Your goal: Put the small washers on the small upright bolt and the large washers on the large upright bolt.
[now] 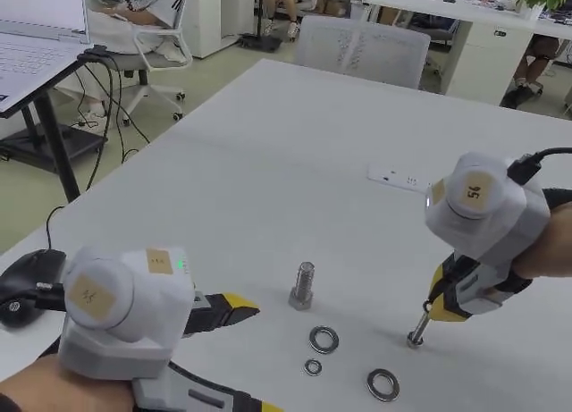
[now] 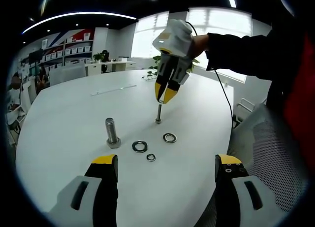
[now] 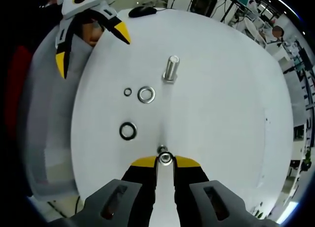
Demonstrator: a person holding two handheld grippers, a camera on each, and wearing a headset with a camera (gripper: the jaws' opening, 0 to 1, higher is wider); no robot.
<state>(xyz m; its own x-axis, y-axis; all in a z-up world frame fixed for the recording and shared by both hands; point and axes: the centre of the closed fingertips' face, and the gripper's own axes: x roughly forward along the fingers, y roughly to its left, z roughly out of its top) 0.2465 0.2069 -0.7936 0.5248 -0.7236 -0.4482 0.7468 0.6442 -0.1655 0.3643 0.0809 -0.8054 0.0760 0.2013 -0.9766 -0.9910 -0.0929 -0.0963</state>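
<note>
My right gripper, jaws nearly closed, pinches a small washer directly above the small bolt. My left gripper has jaws wide apart, empty; the large bolt and three loose washers lie ahead on the table.

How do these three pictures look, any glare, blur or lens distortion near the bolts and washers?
Head view: even soft light, large bolt sharp, faint shadows. Left gripper view: fisheye curves the table, windows behind blown out. Right gripper view: table very bright, small bolt at the jaws slightly soft.
</note>
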